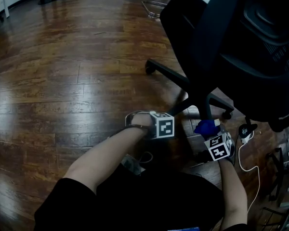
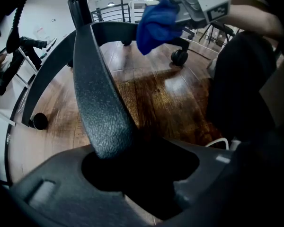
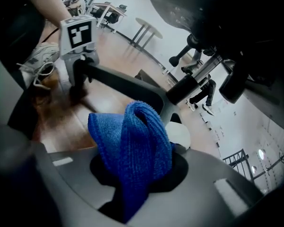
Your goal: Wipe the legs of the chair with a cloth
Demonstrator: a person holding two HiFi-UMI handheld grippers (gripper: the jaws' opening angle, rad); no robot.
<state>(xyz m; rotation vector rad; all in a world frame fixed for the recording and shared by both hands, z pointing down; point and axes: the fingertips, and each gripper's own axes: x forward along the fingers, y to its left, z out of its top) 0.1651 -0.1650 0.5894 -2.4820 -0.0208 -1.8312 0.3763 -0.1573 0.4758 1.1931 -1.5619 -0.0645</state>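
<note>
Facing a black office chair [image 1: 221, 28] on a wooden floor [image 1: 62, 81]. Clamping the left gripper [image 2: 132, 171] around one textured chair leg [image 2: 97, 103] at the near side of the chair's base. Pinching a bunched blue cloth [image 3: 132, 141] in the right gripper [image 3: 137, 178], holding it near the chair's central column, beside that leg.

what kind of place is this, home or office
Likely an office or workroom: a black swivel chair on castors stands on a wood plank floor, and the right gripper view shows a round table beyond.
</note>
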